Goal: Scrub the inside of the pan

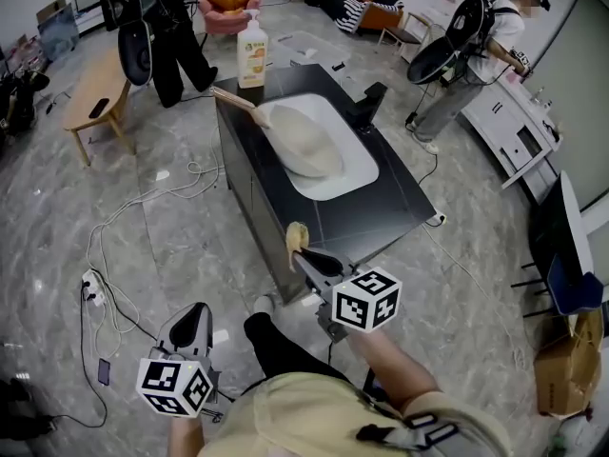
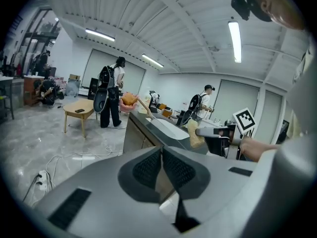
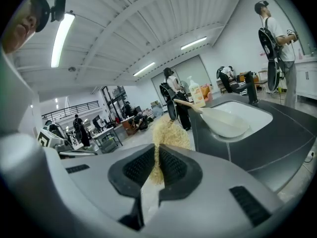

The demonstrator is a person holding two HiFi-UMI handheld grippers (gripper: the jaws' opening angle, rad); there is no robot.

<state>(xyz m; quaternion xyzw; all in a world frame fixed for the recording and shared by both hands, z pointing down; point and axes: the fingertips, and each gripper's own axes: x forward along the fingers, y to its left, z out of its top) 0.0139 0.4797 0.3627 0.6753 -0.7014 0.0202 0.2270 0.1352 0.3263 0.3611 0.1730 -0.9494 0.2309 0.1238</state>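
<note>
Head view, left side: left gripper (image 1: 196, 314) low over floor, clear of dark counter (image 1: 400, 208), jaws pressed together, nothing between. Soap bottle (image 1: 252, 53) upright at counter's far corner. Pale pan (image 1: 306, 141) lies in white sink (image 1: 362, 177), its wooden handle pointing toward bottle. Right gripper (image 1: 303, 255) at counter's near edge, well apart from pan, jaws clamped on yellow scrub pad (image 1: 296, 238). Black faucet (image 1: 367, 103) beside sink, right of pan.
</note>
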